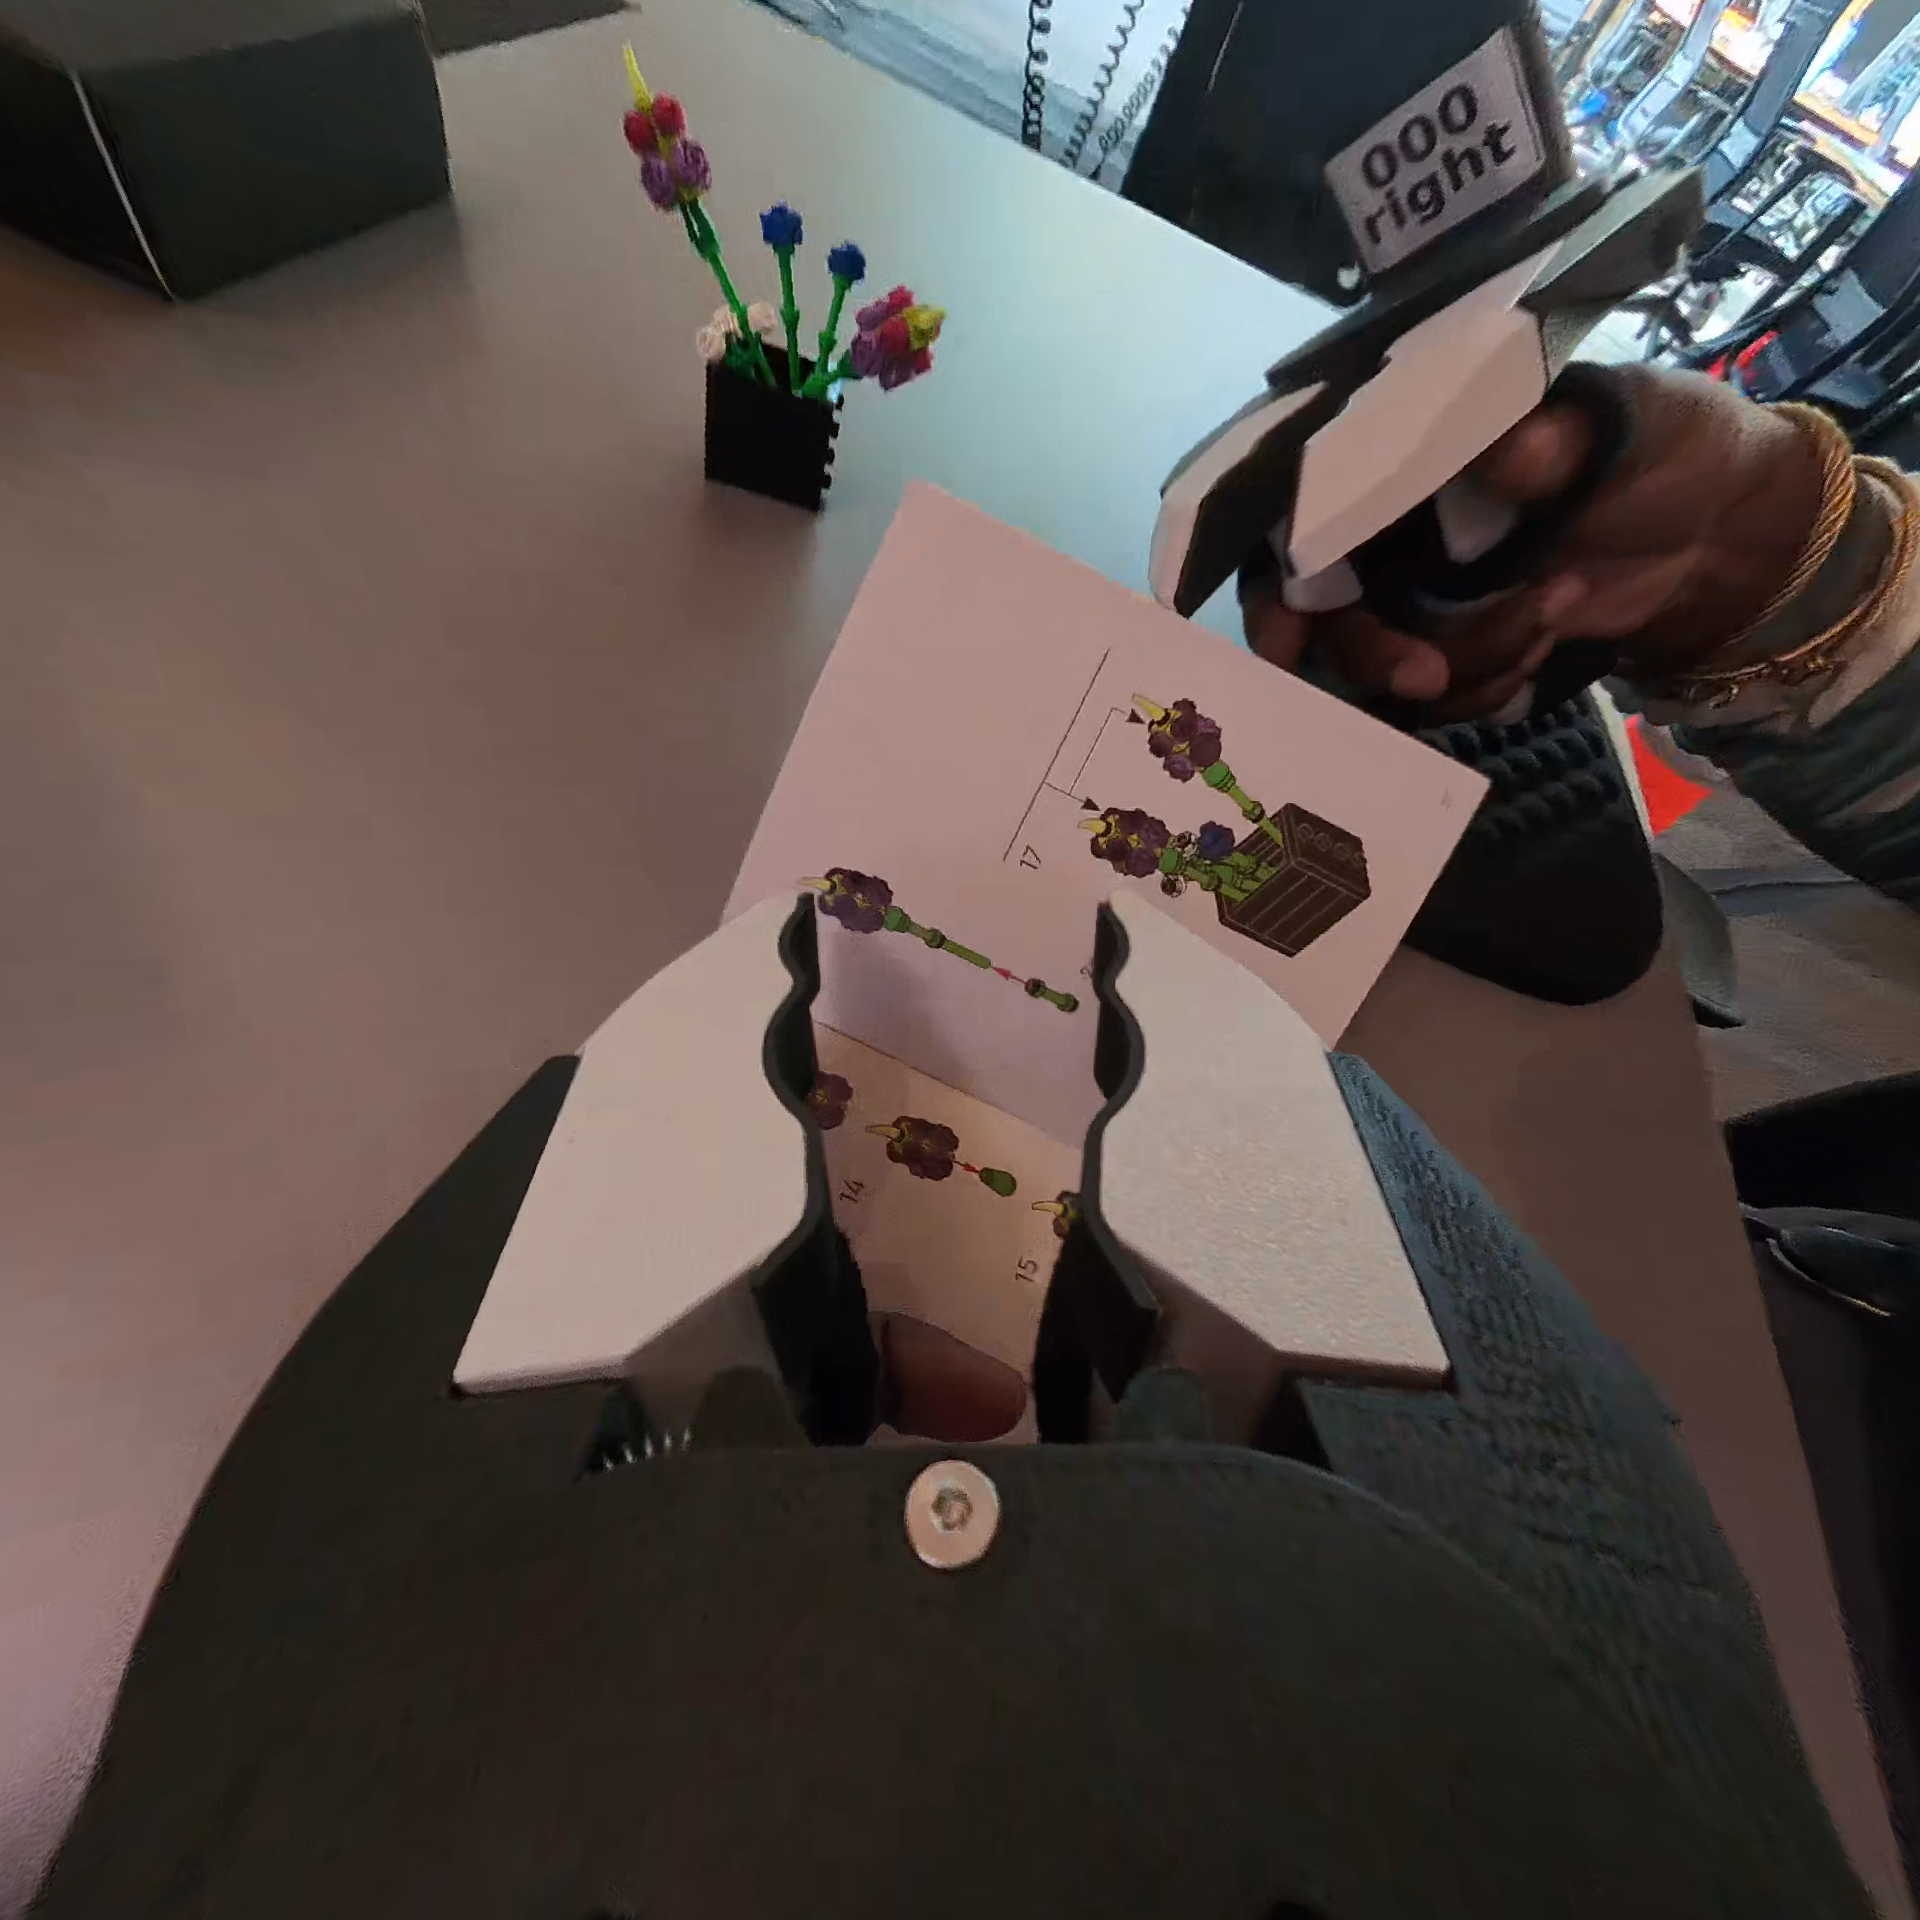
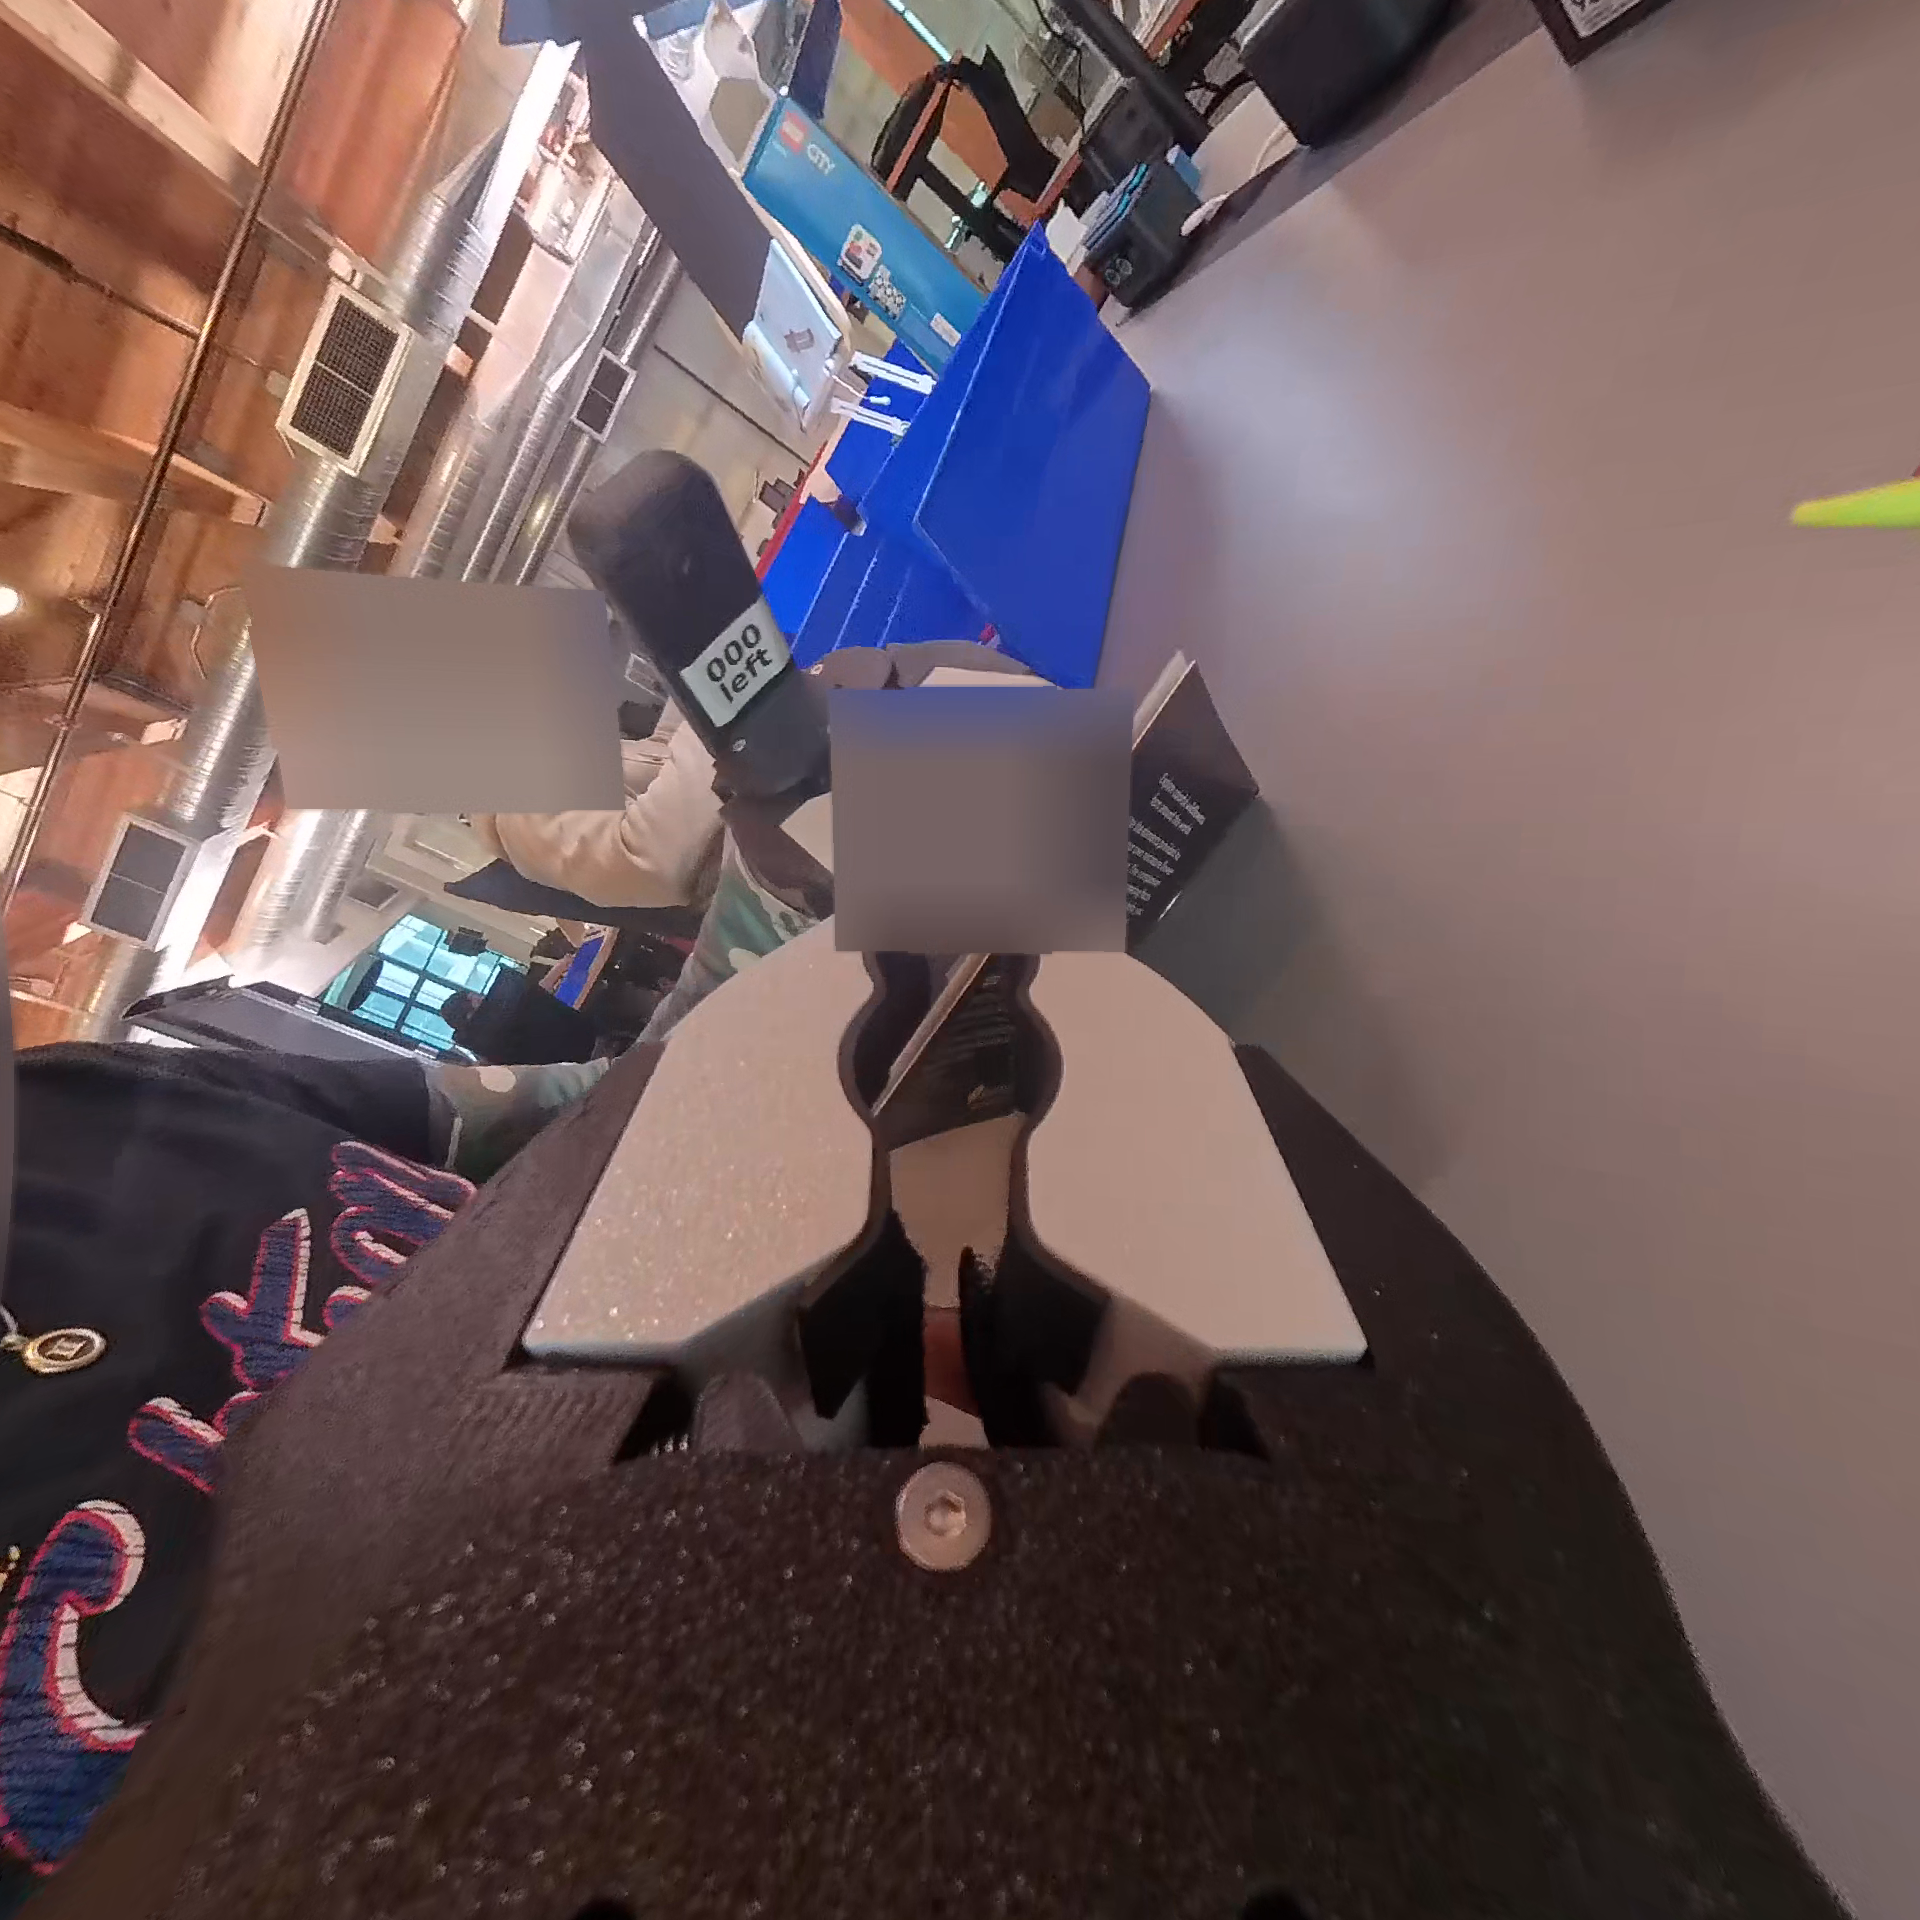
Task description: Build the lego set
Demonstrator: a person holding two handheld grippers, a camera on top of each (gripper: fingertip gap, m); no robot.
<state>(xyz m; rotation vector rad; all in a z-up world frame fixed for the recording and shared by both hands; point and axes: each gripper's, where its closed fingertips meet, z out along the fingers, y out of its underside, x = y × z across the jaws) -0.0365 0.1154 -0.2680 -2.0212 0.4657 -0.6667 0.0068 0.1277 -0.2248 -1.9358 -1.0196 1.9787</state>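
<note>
The left gripper (image 1: 951,935) hangs empty with fingers apart over the instruction booklet (image 1: 1101,769), the right gripper (image 2: 951,997) likewise parted and empty, so a careless sweep toward the flower model (image 1: 774,343) standing well beyond could topple its thin stems

Left wrist view looks down close over the open white instruction booklet (image 1: 1091,790) on the grey table (image 1: 364,727); right wrist view, rolled sideways, skims that table (image 2: 1558,831).
</note>
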